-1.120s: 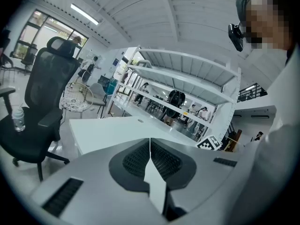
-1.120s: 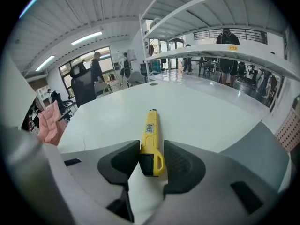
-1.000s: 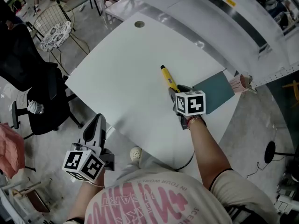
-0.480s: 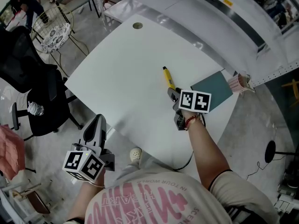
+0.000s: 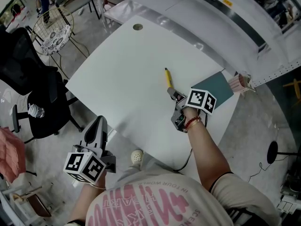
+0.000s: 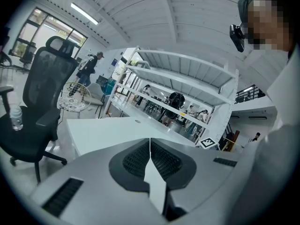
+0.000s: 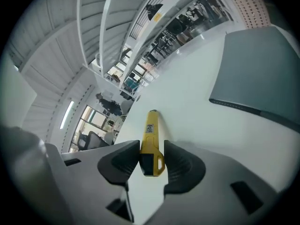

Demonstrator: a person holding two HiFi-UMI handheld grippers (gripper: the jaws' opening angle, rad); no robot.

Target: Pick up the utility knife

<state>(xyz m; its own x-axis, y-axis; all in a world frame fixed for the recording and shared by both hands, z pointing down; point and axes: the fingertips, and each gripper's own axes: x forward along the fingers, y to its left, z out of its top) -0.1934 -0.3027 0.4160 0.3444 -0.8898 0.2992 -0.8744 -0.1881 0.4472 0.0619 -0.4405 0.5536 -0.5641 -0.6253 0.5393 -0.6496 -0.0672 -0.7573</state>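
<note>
Overhead, the yellow utility knife (image 5: 167,77) shows against the white desk (image 5: 122,74), its rear end in the right gripper (image 5: 172,93). The left gripper (image 5: 99,120) hangs off the desk's near edge. Left gripper view: fingers pressed together, nothing between. Right gripper view: both fingers (image 7: 119,163) clamp the utility knife's dark tail. A grey-green pad (image 7: 262,78) lies to the right.

Pink print on shirt (image 5: 141,201) upside-down, illegible; small label on utility knife (image 7: 151,137) unreadable
</note>
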